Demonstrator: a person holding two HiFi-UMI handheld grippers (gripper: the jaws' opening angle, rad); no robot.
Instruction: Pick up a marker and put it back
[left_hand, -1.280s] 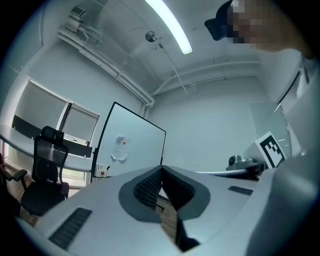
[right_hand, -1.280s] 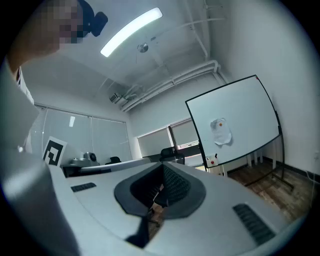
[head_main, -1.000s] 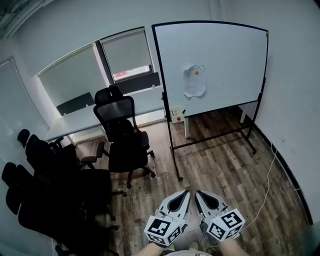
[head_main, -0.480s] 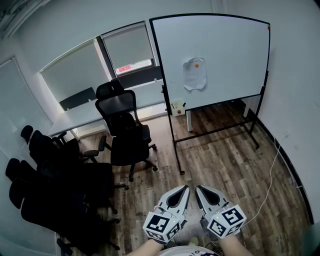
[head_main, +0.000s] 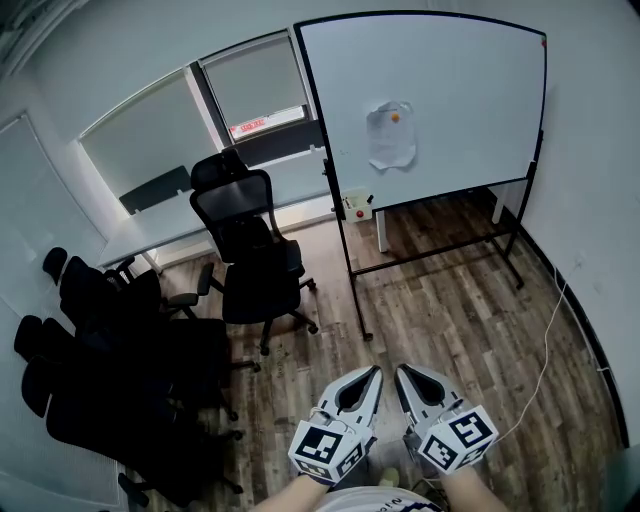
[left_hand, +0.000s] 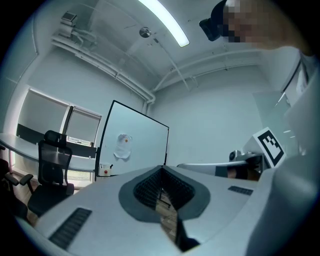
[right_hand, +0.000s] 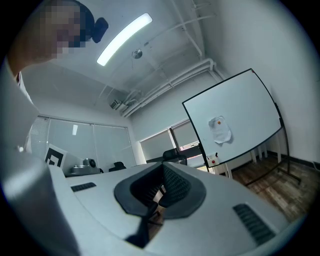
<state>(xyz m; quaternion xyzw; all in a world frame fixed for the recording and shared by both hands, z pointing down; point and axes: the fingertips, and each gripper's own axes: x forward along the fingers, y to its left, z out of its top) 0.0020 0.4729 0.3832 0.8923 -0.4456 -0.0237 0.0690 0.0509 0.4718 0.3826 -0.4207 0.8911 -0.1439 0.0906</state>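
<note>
A white holder box (head_main: 356, 207) with a red dot hangs on the left post of the whiteboard (head_main: 440, 90), far across the room. A dark marker (right_hand: 215, 155) sticks up out of the holder box (right_hand: 214, 161); the same box (left_hand: 104, 170) shows small in the left gripper view. My left gripper (head_main: 373, 372) and right gripper (head_main: 402, 371) hang side by side low in the head view, pointing at the board. Both are shut with nothing between the jaws. In their own views the left gripper (left_hand: 162, 168) and the right gripper (right_hand: 162, 165) hold nothing.
A sheet of paper (head_main: 390, 136) is pinned to the board by an orange magnet. Black office chairs (head_main: 250, 260) stand left of the board, with several more (head_main: 90, 360) clustered at the left by a long desk (head_main: 160, 232). A white cable (head_main: 545, 350) lies on the wood floor at right.
The head view has shifted a little: the whiteboard sits higher in the frame and the grippers slightly lower. Both grippers stay shut and side by side.
</note>
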